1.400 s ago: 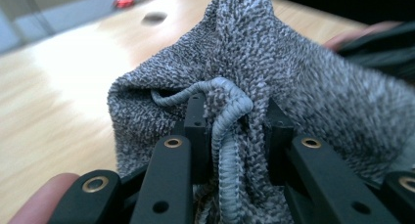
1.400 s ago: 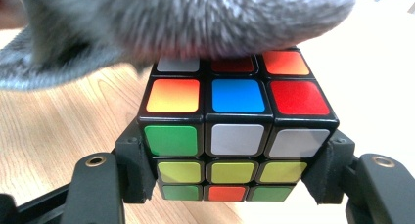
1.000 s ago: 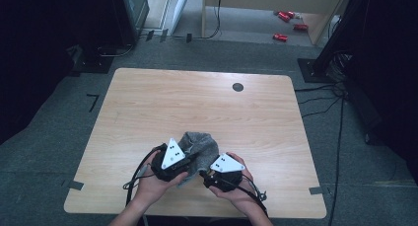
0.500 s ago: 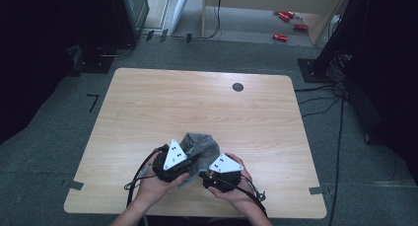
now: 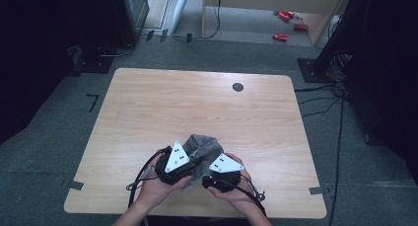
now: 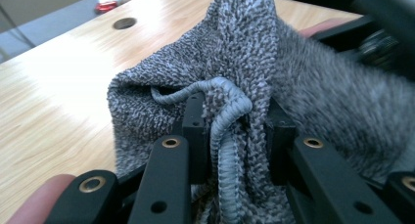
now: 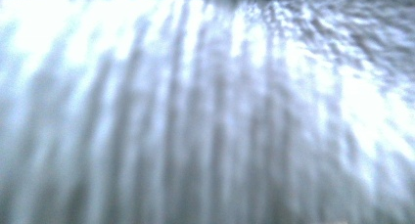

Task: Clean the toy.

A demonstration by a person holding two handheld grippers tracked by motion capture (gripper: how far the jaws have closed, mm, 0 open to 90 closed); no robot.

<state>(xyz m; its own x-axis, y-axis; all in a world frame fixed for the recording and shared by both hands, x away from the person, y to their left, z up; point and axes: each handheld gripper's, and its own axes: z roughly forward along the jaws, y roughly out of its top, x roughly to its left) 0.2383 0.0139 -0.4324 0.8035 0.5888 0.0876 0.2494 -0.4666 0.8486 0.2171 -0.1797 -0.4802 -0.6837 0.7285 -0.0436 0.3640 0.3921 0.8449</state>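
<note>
- High view: since a second ago little differs; my left gripper (image 5: 183, 163) and right gripper (image 5: 222, 172) sit at the near edge of the table (image 5: 148, 112) as before, and the grey sock (image 5: 204, 148) bunched between them has kept its place and shape.
- Left gripper view: my left jaws are clamped on a fold of the sock (image 6: 274, 82), with the ribbed cuff edge (image 6: 230, 131) squeezed between the two black pads.
- My right gripper presses into the sock from the right; its own view is a close blur of pale ribbed knit (image 7: 205, 116), so I cannot tell whether its jaws grip the fabric or stand free.
- No container stands on the table; the sock itself forms a soft pouch, and I cannot see inside it.
- The sock is a mottled grey knit, looped and fuzzy like terry on the shown face, with a smoother, tightly ribbed cuff that curls like a cord.
- The table is pale wood-grain laminate with rounded corners and a small dark round cable hole (image 5: 238, 87) near its far edge, well apart from the sock.
- Grey three-cornered plates top both grippers, and black cables trail off the near edge.
</note>
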